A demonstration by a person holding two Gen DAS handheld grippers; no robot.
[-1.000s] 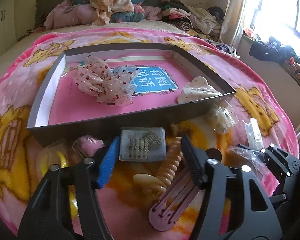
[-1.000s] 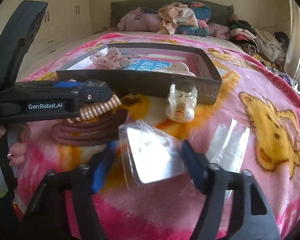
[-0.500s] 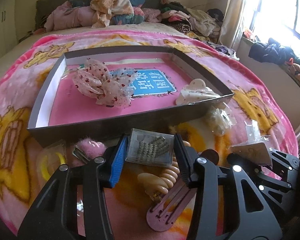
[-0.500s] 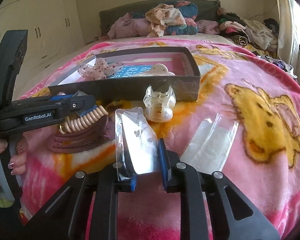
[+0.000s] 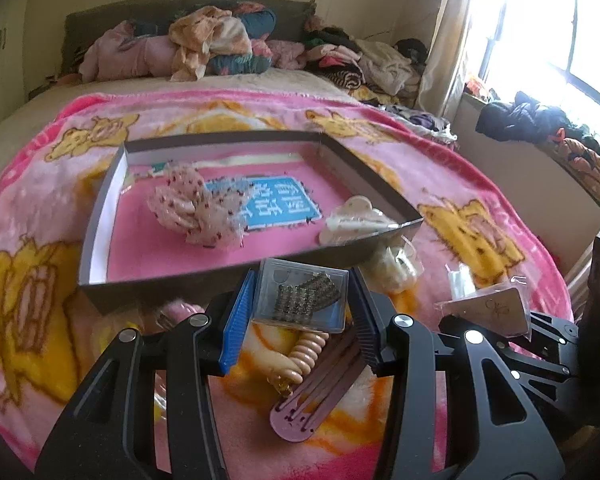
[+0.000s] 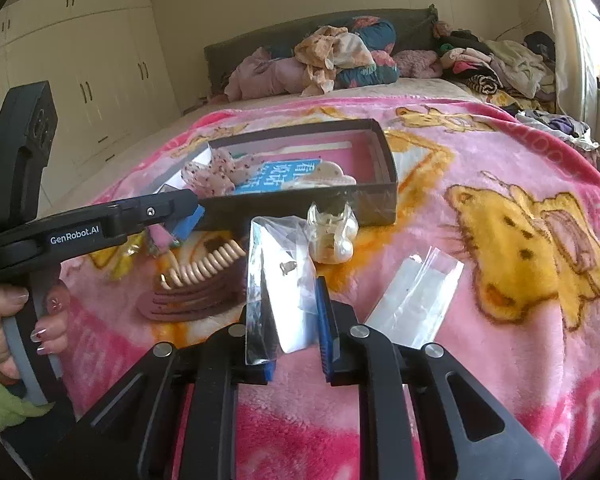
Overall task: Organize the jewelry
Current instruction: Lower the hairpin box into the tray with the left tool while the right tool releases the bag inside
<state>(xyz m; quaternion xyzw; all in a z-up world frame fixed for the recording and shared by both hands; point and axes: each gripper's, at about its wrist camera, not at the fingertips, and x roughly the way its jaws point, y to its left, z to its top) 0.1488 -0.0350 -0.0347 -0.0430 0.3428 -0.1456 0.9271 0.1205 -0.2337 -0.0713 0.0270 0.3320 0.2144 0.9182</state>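
My left gripper (image 5: 302,277) is shut on a small clear case of rhinestone clips (image 5: 302,296), held just above the blanket in front of the dark shallow box (image 5: 100,216). In the right wrist view my right gripper (image 6: 289,314) is shut on a clear bag with a card and small earrings (image 6: 280,272), lifted off the blanket. The box (image 6: 300,208) holds a lace bow (image 5: 196,212) and a cream claw clip (image 5: 356,220). The left gripper (image 6: 180,216) shows at that view's left, with a hand on its handle.
Loose on the pink blanket (image 5: 40,208) lie a peach spiral hair tie (image 5: 306,354), a mauve snap clip (image 5: 316,396), a clear pearl claw clip (image 6: 332,236), a pink pompom (image 5: 176,308) and an empty clear bag (image 6: 416,296). Clothes are piled by the headboard.
Both grippers closed and rose: the left took hold of the clear clip case and lifted it, the right pinched the clear bag and raised it off the blanket.
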